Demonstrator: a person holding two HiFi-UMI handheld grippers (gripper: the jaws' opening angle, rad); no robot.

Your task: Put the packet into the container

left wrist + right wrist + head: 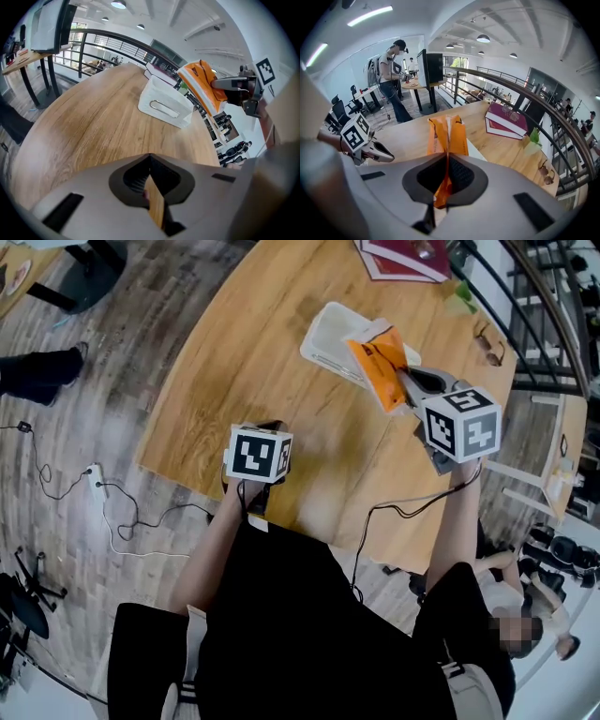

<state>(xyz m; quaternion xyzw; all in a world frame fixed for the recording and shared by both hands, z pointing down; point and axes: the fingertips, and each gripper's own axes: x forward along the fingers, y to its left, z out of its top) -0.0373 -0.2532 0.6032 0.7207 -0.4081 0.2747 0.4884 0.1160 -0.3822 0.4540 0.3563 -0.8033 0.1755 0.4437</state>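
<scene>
Right now my right hand-held gripper [446, 164] is clamped on one end of the orange packet [380, 362], holding it in the air above one end of the white container [328, 338] on the worktop [272, 362]. I'd bring it over the open middle, lower it until it sits inside, and only then let go. My left hand-held gripper [149, 161] is closed on nothing, well apart, and could steady the container.

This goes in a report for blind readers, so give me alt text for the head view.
The right gripper holds an orange packet raised beside a white container on a wooden table. The left gripper hangs over the table's near edge; red books lie at the far side.
</scene>
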